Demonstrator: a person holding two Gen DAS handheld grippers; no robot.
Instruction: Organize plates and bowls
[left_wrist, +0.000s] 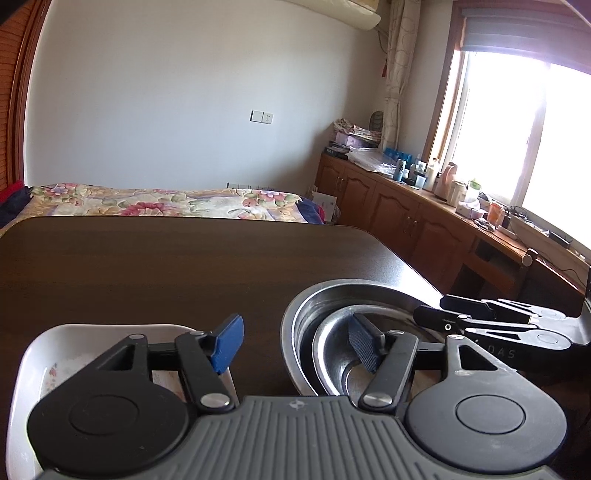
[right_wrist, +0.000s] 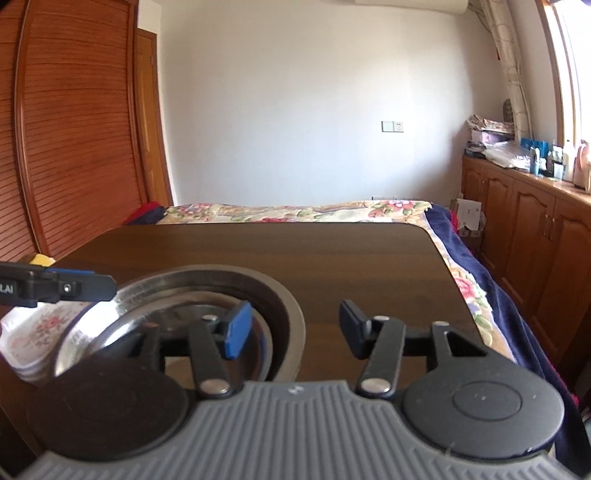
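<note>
1. The small metal bowl (left_wrist: 343, 354) sits inside the big metal bowl (left_wrist: 314, 306) on the counter (left_wrist: 147, 266), likely nested to save room.
2. The white flowered dish (left_wrist: 33, 373) lies just beside them.
3. The left gripper (left_wrist: 295, 343) has its fingers wide, holding nothing.
4. The right gripper (right_wrist: 291, 325) is wide and empty too.
5. A bed (right_wrist: 295, 212) stands behind the counter. Nothing blocks the bowls.

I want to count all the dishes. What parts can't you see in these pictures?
- Left wrist view: white floral plate, mostly hidden under the left gripper.
- Both views: nested steel bowls; near side covered by gripper bodies, so the count is unclear.
- Right wrist view: plate's lower edge is cut off.
</note>
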